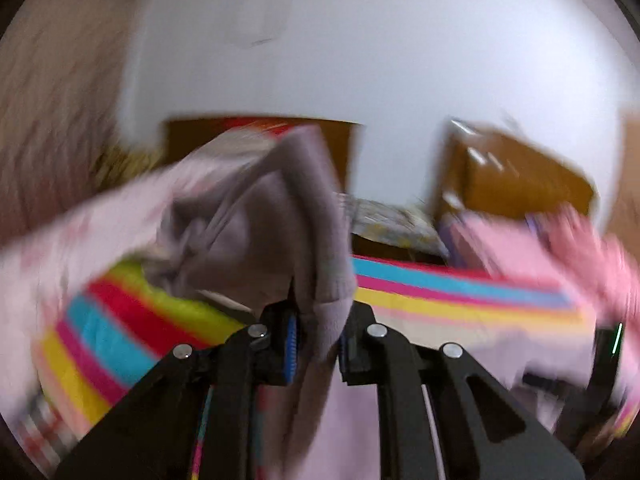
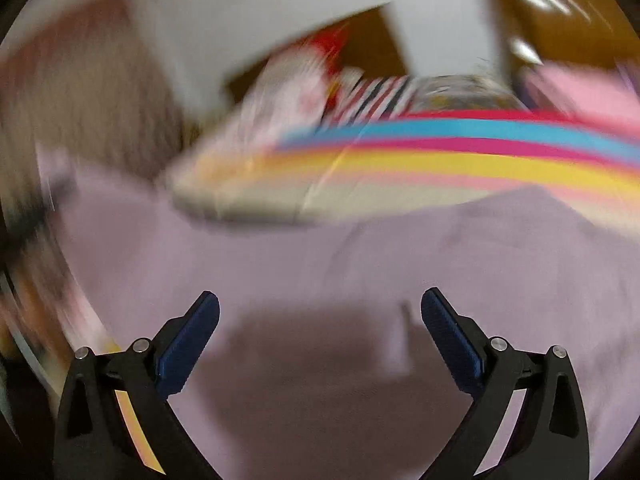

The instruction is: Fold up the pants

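The left claw (image 1: 316,344) pinches a bunched hem of the lilac pants (image 1: 260,224), lifted over the rainbow-striped sheet (image 1: 460,292). The right claw (image 2: 320,320) hovers wide apart, holding nothing, over spread fabric; one-sided lifting risks twisting or slipping.

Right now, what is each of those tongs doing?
Left tongs: closed on the mauve pants.
Right tongs: open, holding nothing, above the pants.
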Demonstrator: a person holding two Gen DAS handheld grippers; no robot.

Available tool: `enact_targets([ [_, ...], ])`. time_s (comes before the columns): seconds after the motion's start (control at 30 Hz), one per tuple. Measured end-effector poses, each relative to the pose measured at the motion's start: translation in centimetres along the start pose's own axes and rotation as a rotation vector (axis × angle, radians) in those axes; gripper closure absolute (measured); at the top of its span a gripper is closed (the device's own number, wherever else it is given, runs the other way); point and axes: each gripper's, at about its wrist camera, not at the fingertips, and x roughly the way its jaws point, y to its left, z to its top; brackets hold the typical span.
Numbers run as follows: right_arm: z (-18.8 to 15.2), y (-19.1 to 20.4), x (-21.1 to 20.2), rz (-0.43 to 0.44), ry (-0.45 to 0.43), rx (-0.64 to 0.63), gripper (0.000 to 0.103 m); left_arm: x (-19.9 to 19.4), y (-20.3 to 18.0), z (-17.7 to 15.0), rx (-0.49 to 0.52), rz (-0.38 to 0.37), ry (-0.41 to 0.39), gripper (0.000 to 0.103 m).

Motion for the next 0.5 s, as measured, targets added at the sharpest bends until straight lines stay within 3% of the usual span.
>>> enact_targets([
  [0.13, 2.3, -4.0, -8.4, -0.081, -0.205, 0.095, 0.005, 0.8, -13.8, -4.2, 0.342, -0.174, 0.06, 0.086],
  [0.2, 2.6, -5.3, -11.8, -0.126, -0.27, 0.118, 0.005, 2.3, -18.8, -8.3, 0.478, -0.265, 0.167, 0.082],
  [0.27, 2.5, -6.5, -14.1, -0.164, -0.285, 0.135, 0.004, 4.4, -22.5, -13.3, 0.602, -0.382, 0.341, 0.08],
  [0.3, 2.3, -7.1, -14.9, -0.189, -0.28, 0.141, 0.004, 4.8, -23.4, -15.1, 0.647, -0.374, 0.374, 0.076],
  [0.33, 2.1, -7.4, -15.2, -0.203, -0.268, 0.142, 0.004, 4.1, -23.5, -15.8, 0.687, -0.333, 0.287, 0.073],
  [0.37, 1.7, -7.7, -15.3, -0.215, -0.243, 0.141, 0.004, 4.1, -23.5, -15.9, 0.689, -0.333, 0.3, 0.067],
  [0.4, 1.1, -7.9, -15.1, -0.222, -0.204, 0.137, 0.004, 4.1, -22.9, -15.5, 0.658, -0.367, 0.31, 0.037],
  [0.43, 0.5, -7.8, -14.6, -0.221, -0.177, 0.131, 0.004, 3.8, -21.8, -14.6, 0.599, -0.433, 0.307, 0.019],
  [0.47, 0.0, -7.7, -14.1, -0.216, -0.143, 0.121, 0.004, 3.1, -20.6, -13.7, 0.551, -0.456, 0.261, 0.004],
  [0.5, -0.7, -7.3, -13.1, -0.202, -0.091, 0.103, 0.005, 1.9, -19.0, -12.8, 0.491, -0.46, 0.191, 0.002],
])
